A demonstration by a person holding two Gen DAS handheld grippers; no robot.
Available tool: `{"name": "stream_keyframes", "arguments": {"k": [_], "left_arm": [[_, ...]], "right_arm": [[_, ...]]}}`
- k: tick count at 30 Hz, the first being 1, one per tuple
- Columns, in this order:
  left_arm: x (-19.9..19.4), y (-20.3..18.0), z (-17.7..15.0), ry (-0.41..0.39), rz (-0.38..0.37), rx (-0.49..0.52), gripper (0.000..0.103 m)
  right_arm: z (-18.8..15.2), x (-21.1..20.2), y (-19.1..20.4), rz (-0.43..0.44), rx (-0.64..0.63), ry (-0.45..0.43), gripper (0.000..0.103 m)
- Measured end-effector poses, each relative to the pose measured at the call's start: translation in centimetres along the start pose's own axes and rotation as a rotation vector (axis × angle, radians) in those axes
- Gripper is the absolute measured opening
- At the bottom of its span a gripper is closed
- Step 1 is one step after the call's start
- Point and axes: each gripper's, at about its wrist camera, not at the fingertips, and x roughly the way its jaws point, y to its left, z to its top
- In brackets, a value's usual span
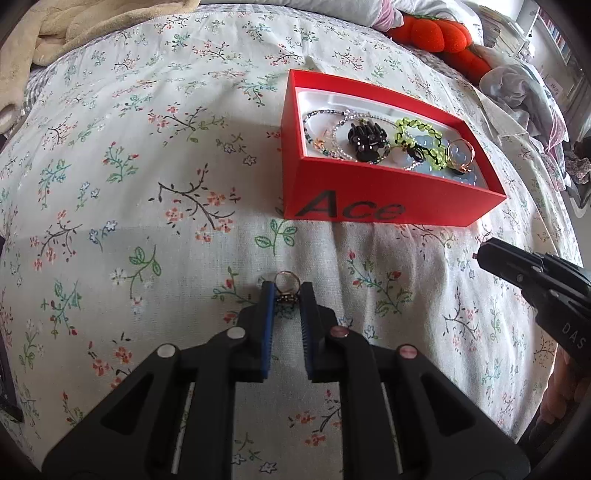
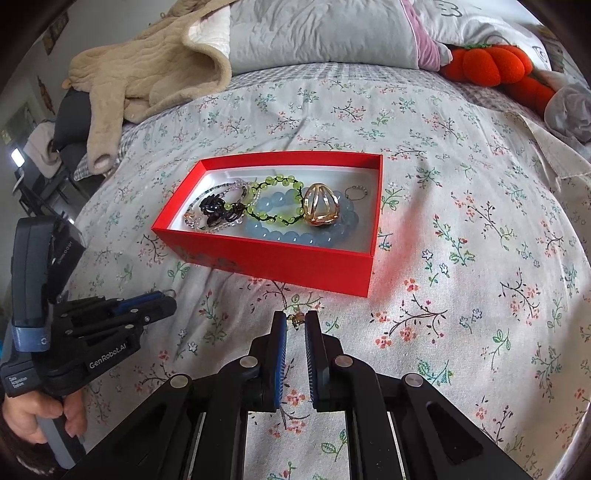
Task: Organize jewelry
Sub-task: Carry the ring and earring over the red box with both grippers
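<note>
A red box (image 1: 388, 195) (image 2: 295, 262) sits on the floral bedsheet and holds bead bracelets, a black hair clip (image 1: 365, 138) (image 2: 218, 212), a green bead bracelet (image 2: 277, 199) and a gold claw clip (image 2: 323, 208). My left gripper (image 1: 287, 291) is shut on a gold ring with a dark stone (image 1: 287, 284), held in front of the box; it also shows in the right wrist view (image 2: 162, 301). My right gripper (image 2: 295, 319) is shut on a small gold earring (image 2: 295, 319) just before the box's near corner. Its fingers show in the left wrist view (image 1: 491, 254).
A beige fleece garment (image 2: 147, 70) and grey pillows (image 2: 314, 33) lie at the head of the bed. An orange pumpkin plush (image 2: 495, 62) and crumpled clothes (image 1: 517, 96) lie at the far right. The floral sheet (image 1: 147, 184) spreads around the box.
</note>
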Motion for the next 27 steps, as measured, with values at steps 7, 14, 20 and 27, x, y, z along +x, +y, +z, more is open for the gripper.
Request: {"name": "stream_keyframes", "arguments": {"k": [7, 14, 20, 27], "left_arm": [[-2.4, 0.1, 0.2, -0.032, -0.040, -0.012, 0.015], [-4.6, 0.1, 1.1, -0.079, -0.073, -0.018, 0.015], [-5.8, 0.0, 2.4, -0.120, -0.101, -0.025, 0.015], [-6.2, 0.1, 4.3, -0.150, -0.146, -0.034, 0.015]], "right_arm": [[0.2, -0.9, 0.5, 0.006, 0.000, -0.015, 0.010], [0.7, -1.7, 1.0, 0.011, 0.008, -0.023, 0.010], [1.7, -2.7, 1.1, 0.020, 0.018, -0.051, 0.010], [3.6, -3.9, 0.2, 0.030, 0.057, -0.094, 0.010]]}}
